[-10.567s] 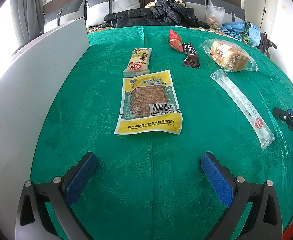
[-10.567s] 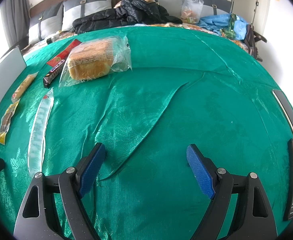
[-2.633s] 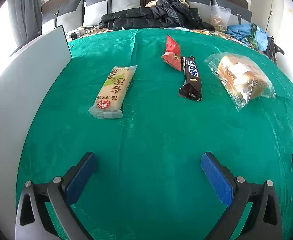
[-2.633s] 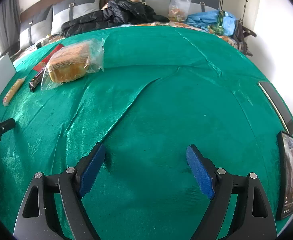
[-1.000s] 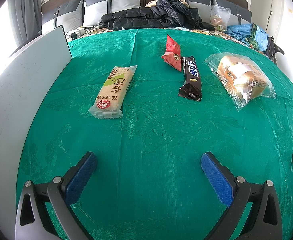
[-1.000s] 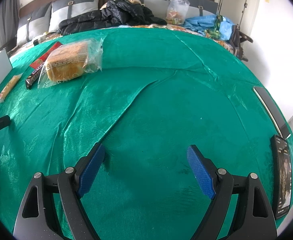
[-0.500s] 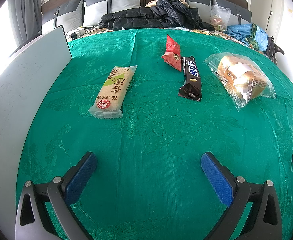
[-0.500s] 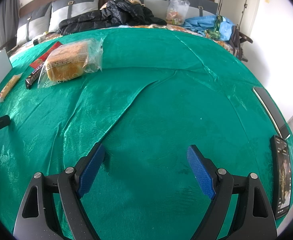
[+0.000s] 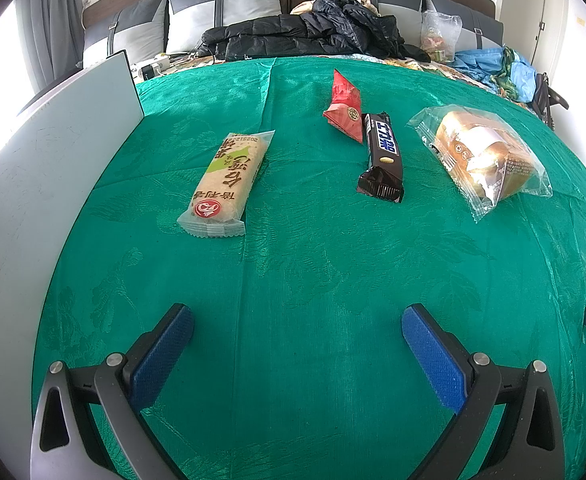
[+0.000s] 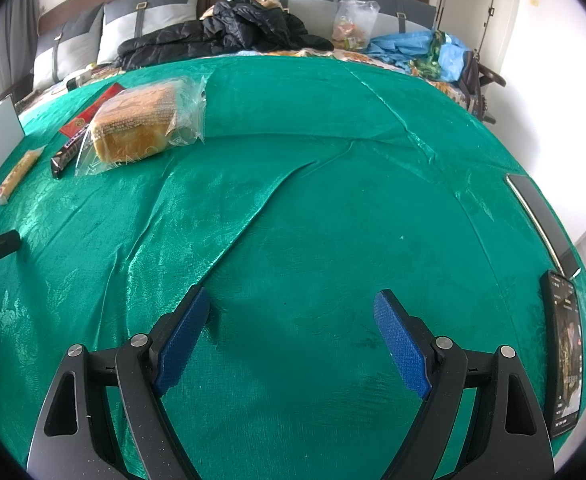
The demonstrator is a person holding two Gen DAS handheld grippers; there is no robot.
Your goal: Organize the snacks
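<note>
**A:** Nearest to us, the left gripper (image 9: 297, 328) hangs over the green tablecloth (image 9: 313, 264) with its blue pads spread wide; nothing between them but bare cloth; it has hold of nothing.

**B:** Same on the other side; the right gripper (image 10: 291, 312) stands wide open above a creased patch of cloth, empty-handed; a dark phone (image 10: 564, 354) lies at the table's right edge, well apart from it.

**A:** Moving up the table from the left gripper; first comes the pale rice cracker pack (image 9: 227, 182), lying flat and angled, near the grey-white board (image 9: 33, 184) along the left edge but not touching it.

**B:** To its right, the dark chocolate bar (image 9: 383, 156), lengthwise up the table; its far end sits just beside the red packet (image 9: 345, 106), and whether the two touch I cannot tell.

**A:** Further right again, the bread in its clear wrapper (image 9: 485, 156), apart from the chocolate bar; from the right wrist view that loaf sits far off to the upper left, with the bar and red packet tucked behind it.

**B:** All four snacks lie loose in the far half of the cloth; beyond the table's far edge, a black jacket (image 9: 317, 32) heaped against grey cushions (image 9: 221, 12).
</note>
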